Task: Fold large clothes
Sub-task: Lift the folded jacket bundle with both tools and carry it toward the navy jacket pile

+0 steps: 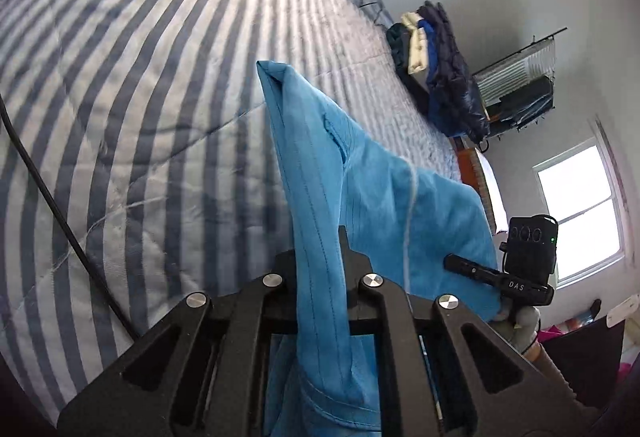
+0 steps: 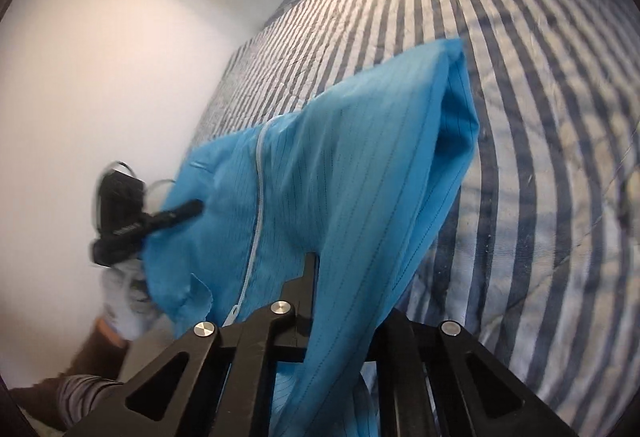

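Grippers [image 1: 320, 257] [image 2: 316, 277] clamp blue garment [image 1: 384, 193].

Both grippers are matte black linkage frames with triangular cutouts and round silver pivot screws. The right gripper [image 1: 498, 279] carries a black box with three round buttons, a green light and white "DAS" lettering. The left hand [image 2: 126, 303] wears a pale glove under a striped sleeve [image 2: 82, 393].

The blue-and-white striped quilted bed [image 1: 140, 97] lies open ahead; a pile of folded dark and cream clothes [image 1: 432, 65] blocks its far edge; a black cable [image 1: 60, 213] crosses one side
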The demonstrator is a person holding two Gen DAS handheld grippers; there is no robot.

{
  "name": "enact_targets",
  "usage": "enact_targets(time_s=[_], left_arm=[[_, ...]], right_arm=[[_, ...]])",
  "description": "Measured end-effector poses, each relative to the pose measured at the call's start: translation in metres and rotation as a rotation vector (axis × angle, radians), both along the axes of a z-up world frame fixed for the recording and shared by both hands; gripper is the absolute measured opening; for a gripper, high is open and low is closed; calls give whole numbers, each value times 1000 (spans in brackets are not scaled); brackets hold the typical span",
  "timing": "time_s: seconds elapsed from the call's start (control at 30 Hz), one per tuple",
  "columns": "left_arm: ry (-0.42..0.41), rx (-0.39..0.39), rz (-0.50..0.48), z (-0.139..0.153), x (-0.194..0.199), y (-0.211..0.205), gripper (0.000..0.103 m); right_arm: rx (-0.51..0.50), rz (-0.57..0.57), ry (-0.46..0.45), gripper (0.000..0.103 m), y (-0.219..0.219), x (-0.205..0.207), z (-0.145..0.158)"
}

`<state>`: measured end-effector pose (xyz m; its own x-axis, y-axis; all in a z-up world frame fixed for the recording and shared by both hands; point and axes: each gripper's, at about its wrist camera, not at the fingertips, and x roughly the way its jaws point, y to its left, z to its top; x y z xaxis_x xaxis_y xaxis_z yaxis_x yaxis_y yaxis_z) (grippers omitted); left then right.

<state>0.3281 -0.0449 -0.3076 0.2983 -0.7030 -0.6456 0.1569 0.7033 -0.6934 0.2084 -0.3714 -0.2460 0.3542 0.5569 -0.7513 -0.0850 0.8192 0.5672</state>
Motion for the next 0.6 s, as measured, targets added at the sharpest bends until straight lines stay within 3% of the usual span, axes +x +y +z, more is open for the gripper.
enact_targets(time_s=[0.23, 0.47, 0.6], left_arm=[[-82, 12, -25, 53, -1, -20, 6], [-171, 25, -68, 108, 13, -54, 6], [-183, -7, -83, 129, 27, -78, 6]], right_arm=[[-136, -2, -75, 4, 9, 0, 58], [-229, -34, -157, 4, -14, 4, 116], [-308, -53, -194, 4, -31, 10, 143]])
